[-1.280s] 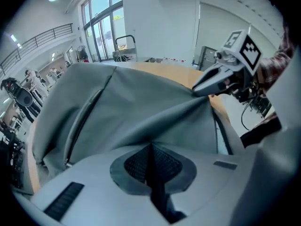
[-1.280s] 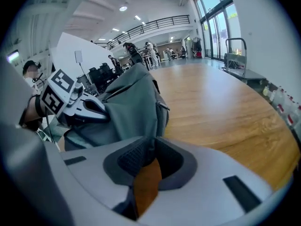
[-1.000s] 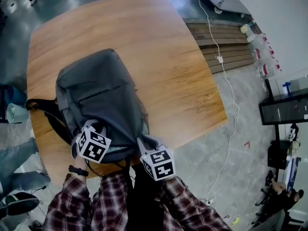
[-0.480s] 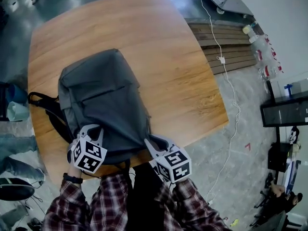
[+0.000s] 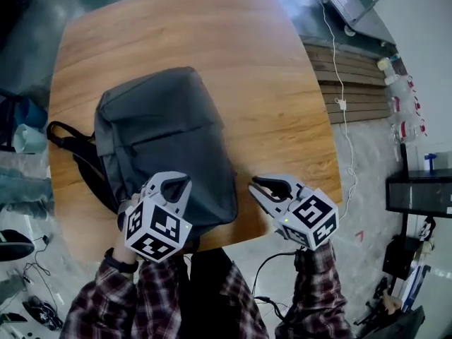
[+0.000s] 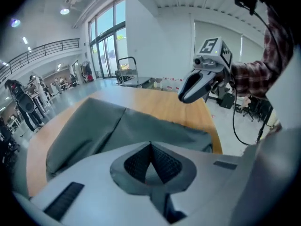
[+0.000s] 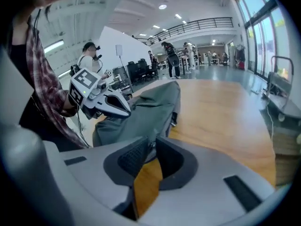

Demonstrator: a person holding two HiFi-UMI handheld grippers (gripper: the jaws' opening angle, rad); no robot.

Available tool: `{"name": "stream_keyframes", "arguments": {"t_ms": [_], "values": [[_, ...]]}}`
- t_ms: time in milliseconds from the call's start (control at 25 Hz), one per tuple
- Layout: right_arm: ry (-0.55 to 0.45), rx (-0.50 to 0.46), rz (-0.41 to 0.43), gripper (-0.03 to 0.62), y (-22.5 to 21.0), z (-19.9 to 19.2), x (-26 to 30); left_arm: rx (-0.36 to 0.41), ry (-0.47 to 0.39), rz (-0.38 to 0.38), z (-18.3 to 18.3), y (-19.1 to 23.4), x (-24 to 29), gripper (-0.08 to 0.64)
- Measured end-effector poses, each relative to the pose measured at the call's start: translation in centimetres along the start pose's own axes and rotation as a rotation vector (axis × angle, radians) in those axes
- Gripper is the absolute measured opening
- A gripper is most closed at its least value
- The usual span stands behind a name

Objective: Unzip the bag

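A grey backpack (image 5: 166, 143) lies flat on the round-cornered wooden table (image 5: 268, 83), its black straps (image 5: 70, 150) trailing off to the left. My left gripper (image 5: 178, 176) hovers over the bag's near end, jaws shut with nothing in them; the bag (image 6: 103, 126) spreads out beyond its closed tips (image 6: 150, 146). My right gripper (image 5: 253, 186) is off to the right of the bag's near corner, above bare wood, apart from the fabric and shut on nothing. From the right gripper view the bag (image 7: 148, 109) and my left gripper (image 7: 123, 111) show ahead.
The table's near edge runs just under both grippers. On the floor to the right lie a wooden pallet (image 5: 353, 69), a white cable (image 5: 342, 104) and some bottles (image 5: 402, 104). People (image 7: 171, 58) stand far off in the hall.
Both grippers have come off the bag's near end. The right one swung out to the right over bare table; the left one rose slightly. The bag stayed flat.
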State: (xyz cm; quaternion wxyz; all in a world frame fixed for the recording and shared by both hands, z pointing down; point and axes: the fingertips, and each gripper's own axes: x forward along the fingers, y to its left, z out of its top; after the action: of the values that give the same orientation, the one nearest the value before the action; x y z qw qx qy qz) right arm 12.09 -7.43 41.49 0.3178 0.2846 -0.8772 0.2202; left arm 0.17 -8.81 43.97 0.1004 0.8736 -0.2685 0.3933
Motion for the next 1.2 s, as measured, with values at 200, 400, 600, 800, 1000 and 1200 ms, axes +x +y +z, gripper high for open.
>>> {"name": "stream_keyframes", "arguments": {"t_ms": [200, 400, 600, 800, 1000, 1200], "values": [[0.100, -0.250, 0.001, 0.058, -4.6, 0.7, 5.8, -0.105, 0.017, -0.029, 0.8, -0.2, 4.7, 0.009], [0.179, -0.531, 0.057, 0.060, -6.8, 0.3, 11.0, -0.149, 0.055, -0.023, -2.4, 0.2, 6.0, 0.009], [0.226, -0.748, 0.082, 0.074, -6.9, 0.0, 13.9, -0.225, 0.017, -0.031, -3.8, 0.5, 5.8, 0.009], [0.217, -0.873, 0.077, 0.074, -6.9, 0.8, 14.8, -0.229, 0.005, -0.047, -3.9, 0.6, 5.9, 0.009], [0.226, -1.065, 0.053, 0.035, -6.4, 0.8, 15.1, -0.224, 0.005, -0.042, -4.2, 0.7, 6.0, 0.009], [0.197, -0.943, 0.074, 0.017, -6.9, 1.4, 13.9, -0.223, 0.003, -0.040, -4.2, 0.6, 5.9, 0.009]]}}
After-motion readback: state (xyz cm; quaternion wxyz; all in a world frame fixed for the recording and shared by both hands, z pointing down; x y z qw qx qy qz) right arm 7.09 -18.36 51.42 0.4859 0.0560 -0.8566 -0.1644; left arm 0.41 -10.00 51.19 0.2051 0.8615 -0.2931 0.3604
